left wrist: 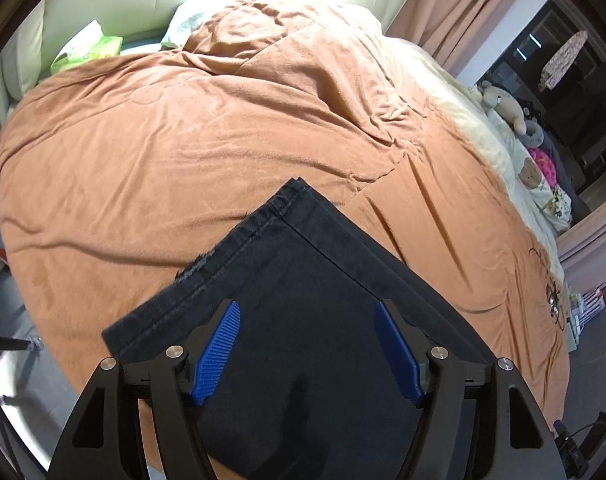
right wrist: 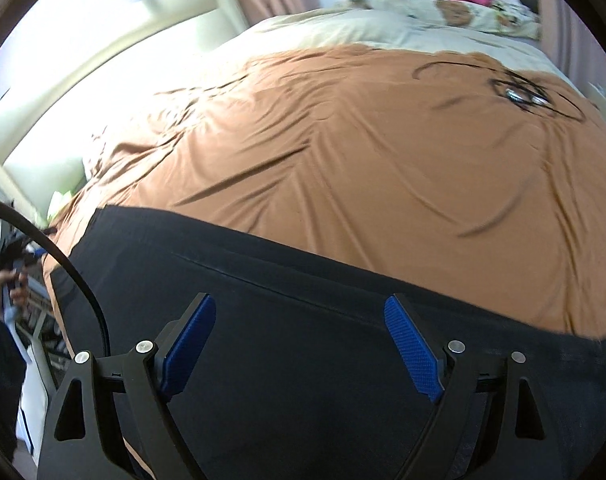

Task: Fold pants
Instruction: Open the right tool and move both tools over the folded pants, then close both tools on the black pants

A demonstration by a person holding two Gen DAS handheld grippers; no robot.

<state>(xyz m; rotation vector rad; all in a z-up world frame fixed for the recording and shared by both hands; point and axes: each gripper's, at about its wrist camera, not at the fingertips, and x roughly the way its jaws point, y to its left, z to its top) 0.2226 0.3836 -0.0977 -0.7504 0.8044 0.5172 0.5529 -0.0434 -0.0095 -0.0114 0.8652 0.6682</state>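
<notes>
The black pants were laid flat on the brown bedspread of the bed, near its edge, with a hemmed leg end seen in the left wrist view. The left gripper was held above the fabric with its blue-padded fingers spread wide, nothing gripped between them. The right gripper was likewise held over the pants with its fingers wide apart and empty.

An orange-brown blanket covers the bed, with stuffed toys at its edge.
</notes>
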